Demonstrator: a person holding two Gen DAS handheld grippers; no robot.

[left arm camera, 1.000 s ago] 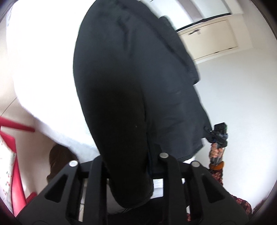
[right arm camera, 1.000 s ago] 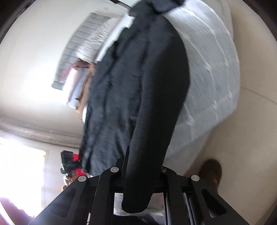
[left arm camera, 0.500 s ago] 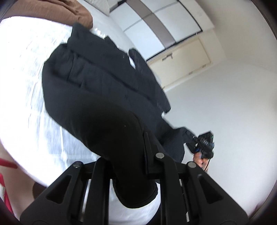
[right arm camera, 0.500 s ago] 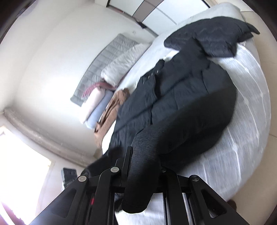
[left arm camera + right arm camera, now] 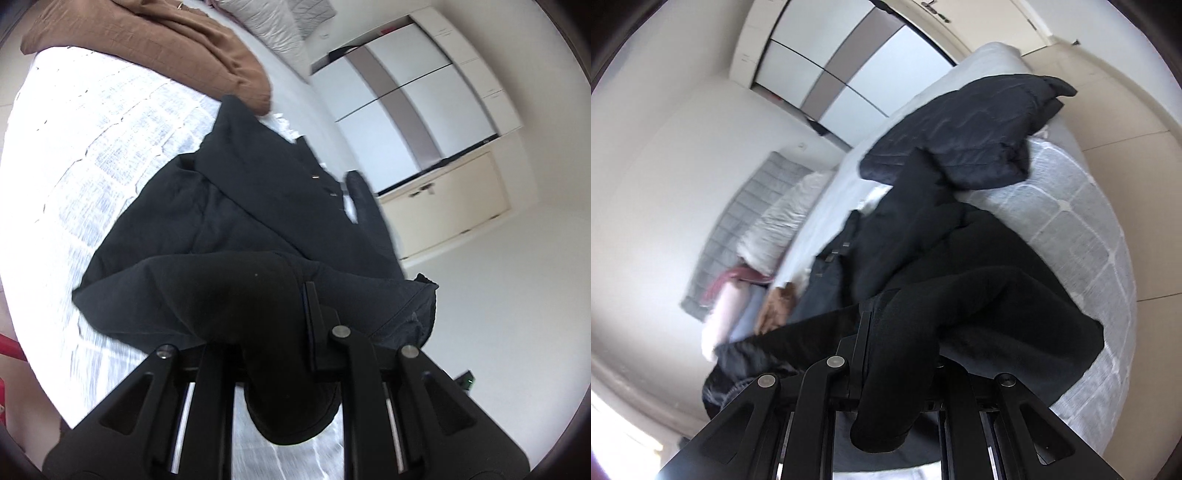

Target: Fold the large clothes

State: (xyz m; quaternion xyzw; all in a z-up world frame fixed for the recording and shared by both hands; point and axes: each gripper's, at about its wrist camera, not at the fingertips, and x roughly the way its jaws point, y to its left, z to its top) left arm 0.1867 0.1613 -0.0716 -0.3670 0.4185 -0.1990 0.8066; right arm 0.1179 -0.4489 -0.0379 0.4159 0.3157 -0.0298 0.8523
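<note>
Left wrist view: the left gripper (image 5: 273,332) is clenched on a thick fold of the black coat (image 5: 258,221), whose body spreads over the white quilted bed (image 5: 92,147), its collar end just short of a brown garment (image 5: 166,40) nearer the pillows. Right wrist view: the right gripper (image 5: 897,354) grasps another fold of the coat, with a black puffer jacket (image 5: 975,136) lying beyond on the bed

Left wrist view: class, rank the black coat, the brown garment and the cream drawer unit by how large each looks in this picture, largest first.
1. black coat, by far the largest, though nearness to the camera inflates it.
2. brown garment.
3. cream drawer unit; it stands far back, so its true size is unsure.
</note>
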